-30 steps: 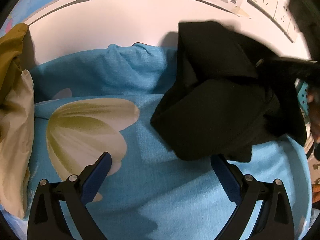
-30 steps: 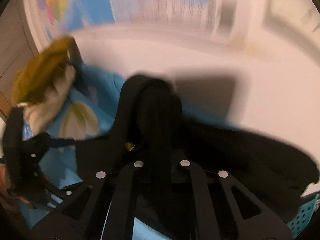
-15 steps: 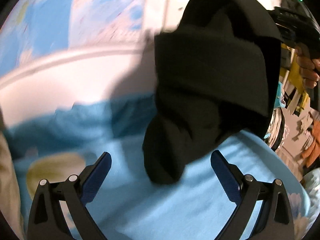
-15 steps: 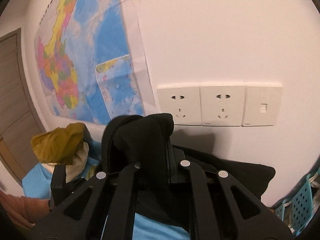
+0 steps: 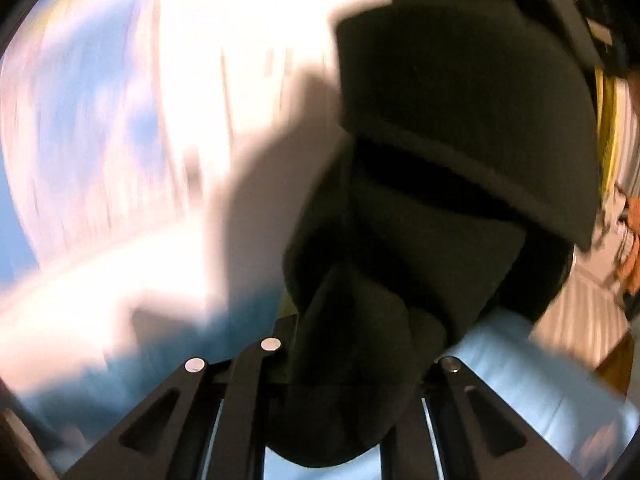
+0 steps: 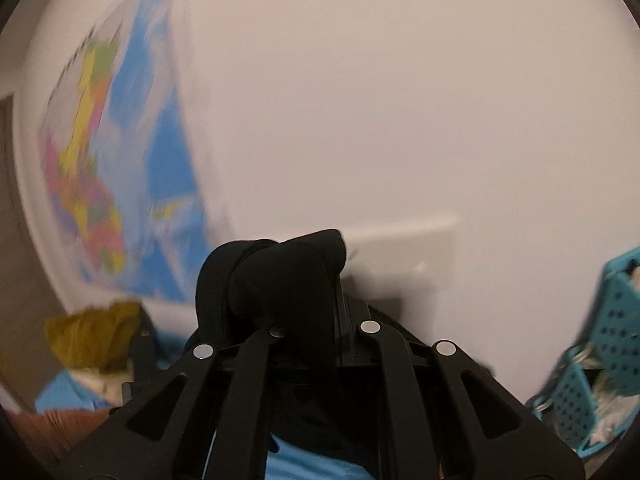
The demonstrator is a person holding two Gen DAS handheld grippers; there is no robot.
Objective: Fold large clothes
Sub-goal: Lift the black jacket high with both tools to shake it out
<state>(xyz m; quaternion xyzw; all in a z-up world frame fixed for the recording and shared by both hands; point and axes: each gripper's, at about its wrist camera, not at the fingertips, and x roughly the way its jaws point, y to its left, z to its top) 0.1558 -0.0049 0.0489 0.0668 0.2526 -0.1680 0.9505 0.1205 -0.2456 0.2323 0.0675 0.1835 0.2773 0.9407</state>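
Note:
A large black garment [image 5: 460,152] hangs in the air above the blue bed sheet [image 5: 532,380]. My left gripper [image 5: 352,344] is shut on its lower hanging end, the cloth bunched between the jaws. My right gripper [image 6: 316,320] is shut on another bunch of the same black garment [image 6: 276,276], held up high in front of the white wall. The right gripper also shows at the top right of the left wrist view [image 5: 576,20]. The left wrist view is blurred by motion.
A world map [image 6: 112,176] hangs on the wall at left, with wall sockets [image 6: 404,244] behind the garment. A pile of mustard and cream clothes [image 6: 96,332] lies at the bed's left. A teal perforated basket [image 6: 600,344] stands at right.
My left gripper, open half a second ago, has closed on the garment's hanging lower end. My right gripper has kept its hold and lifted the garment higher, off the bed.

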